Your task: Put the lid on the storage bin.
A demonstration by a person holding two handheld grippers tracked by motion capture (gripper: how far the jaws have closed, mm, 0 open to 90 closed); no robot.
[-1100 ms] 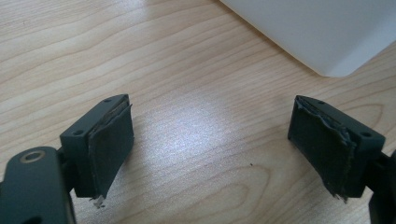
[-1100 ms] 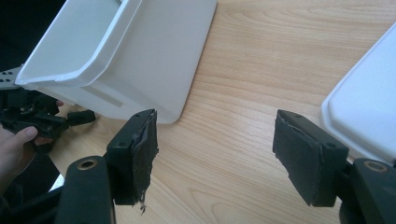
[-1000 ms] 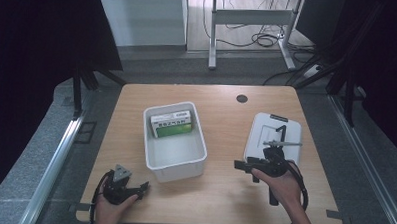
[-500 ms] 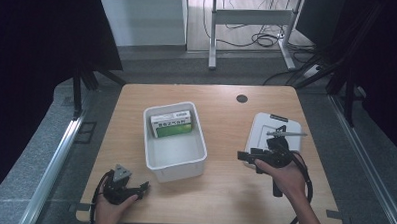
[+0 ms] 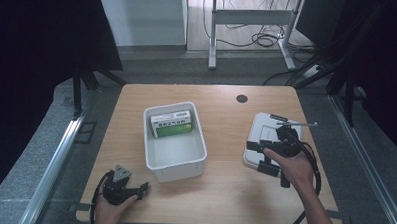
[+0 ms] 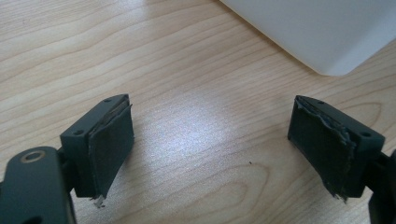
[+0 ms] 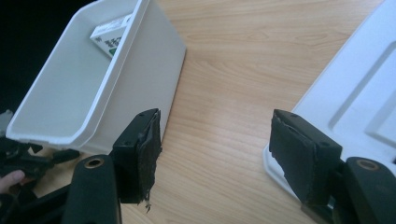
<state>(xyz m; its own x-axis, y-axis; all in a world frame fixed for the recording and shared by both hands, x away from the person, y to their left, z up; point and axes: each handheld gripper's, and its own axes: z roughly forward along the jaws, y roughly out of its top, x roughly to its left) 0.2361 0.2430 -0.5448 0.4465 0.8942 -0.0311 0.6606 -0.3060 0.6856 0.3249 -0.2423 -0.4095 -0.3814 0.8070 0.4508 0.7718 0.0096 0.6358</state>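
Lid, white and flat with a raised panel, lies under the wide-open right gripper; left gripper also wide open.

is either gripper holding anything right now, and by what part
Nothing is held. The left gripper has its jaws open over bare table; the right gripper is open beside the white lid, not gripping it.

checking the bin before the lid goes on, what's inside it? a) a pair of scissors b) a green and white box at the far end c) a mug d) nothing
b: the white bin holds a green and white box against its far wall.
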